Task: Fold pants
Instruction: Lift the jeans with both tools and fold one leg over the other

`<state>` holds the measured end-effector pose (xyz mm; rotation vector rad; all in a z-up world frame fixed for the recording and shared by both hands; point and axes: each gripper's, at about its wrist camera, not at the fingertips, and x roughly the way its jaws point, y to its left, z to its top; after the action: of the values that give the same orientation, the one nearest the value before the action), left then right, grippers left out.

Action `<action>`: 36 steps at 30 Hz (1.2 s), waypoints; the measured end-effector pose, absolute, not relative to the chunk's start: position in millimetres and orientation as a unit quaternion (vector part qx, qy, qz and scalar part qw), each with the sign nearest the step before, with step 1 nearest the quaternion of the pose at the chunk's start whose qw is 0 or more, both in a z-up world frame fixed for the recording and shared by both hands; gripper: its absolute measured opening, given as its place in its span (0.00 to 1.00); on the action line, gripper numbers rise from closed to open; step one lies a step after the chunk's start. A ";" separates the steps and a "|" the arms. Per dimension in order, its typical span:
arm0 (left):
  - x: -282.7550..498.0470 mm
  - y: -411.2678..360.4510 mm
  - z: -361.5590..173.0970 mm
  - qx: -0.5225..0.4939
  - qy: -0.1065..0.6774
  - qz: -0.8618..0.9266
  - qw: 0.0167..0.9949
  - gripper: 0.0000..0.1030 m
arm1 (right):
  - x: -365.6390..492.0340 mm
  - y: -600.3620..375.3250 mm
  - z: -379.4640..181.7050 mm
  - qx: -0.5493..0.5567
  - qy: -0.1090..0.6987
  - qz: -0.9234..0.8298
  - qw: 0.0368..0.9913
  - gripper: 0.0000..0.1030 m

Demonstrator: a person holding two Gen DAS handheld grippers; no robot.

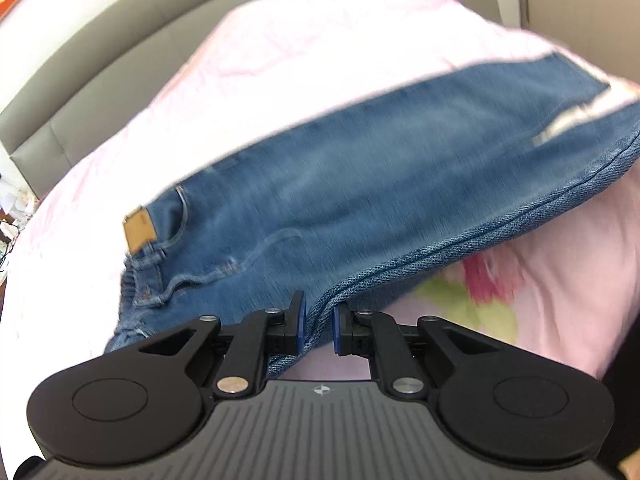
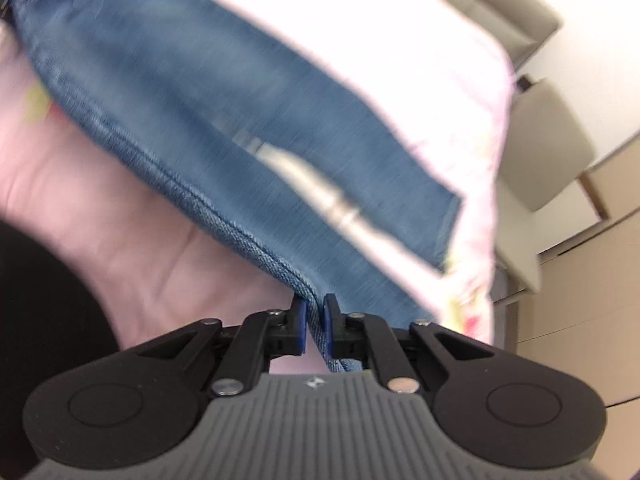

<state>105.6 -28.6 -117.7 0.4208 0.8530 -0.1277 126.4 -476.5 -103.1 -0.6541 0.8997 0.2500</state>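
Blue denim pants lie across a pink bedsheet on a bed. In the left wrist view they run from about 8 o'clock, where the waistband is, out to 3 o'clock, where the leg ends.

The left gripper sits at 6 o'clock of its own view. Its jaws are narrowed onto the stitched side seam of the pants near the seat; the denim edge passes between the blue pads, and a slim gap shows on the right pad's side.

A tan leather patch sits on the waistband at about 8 o'clock. Blur hides any writing on it, so no brand can be read. A back pocket with pale stitching lies just beside it, toward 6 o'clock.

A printed flower in red and green shows on the sheet at about 4 o'clock, just below the lifted seam.

In the right wrist view the right gripper sits at 6 o'clock, its jaws nearly closed on the same seam further down the leg. The cloth is pinched between the pads and hangs below them. The legs stretch away toward 11 o'clock, and one hem ends at about 3 o'clock. A grey padded headboard lies at 10 o'clock in the left view.
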 end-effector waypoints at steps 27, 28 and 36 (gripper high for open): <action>386.6 -54.0 -176.3 0.229 0.445 -0.039 0.865 0.09 | 432.7 -469.4 -164.2 -0.292 0.489 0.041 0.821 0.00; 394.4 -52.8 -186.3 0.224 0.453 -0.039 0.862 0.09 | 441.7 -469.0 -175.5 -0.289 0.496 0.041 0.818 0.00; 414.2 -43.4 -221.4 0.195 0.467 -0.046 0.861 0.09 | 467.8 -471.9 -231.1 -0.274 0.533 0.066 0.798 0.01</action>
<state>414.2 -43.4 -221.4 0.4095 0.9808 -0.0973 467.8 -471.9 -231.1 -0.5890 1.1438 0.1409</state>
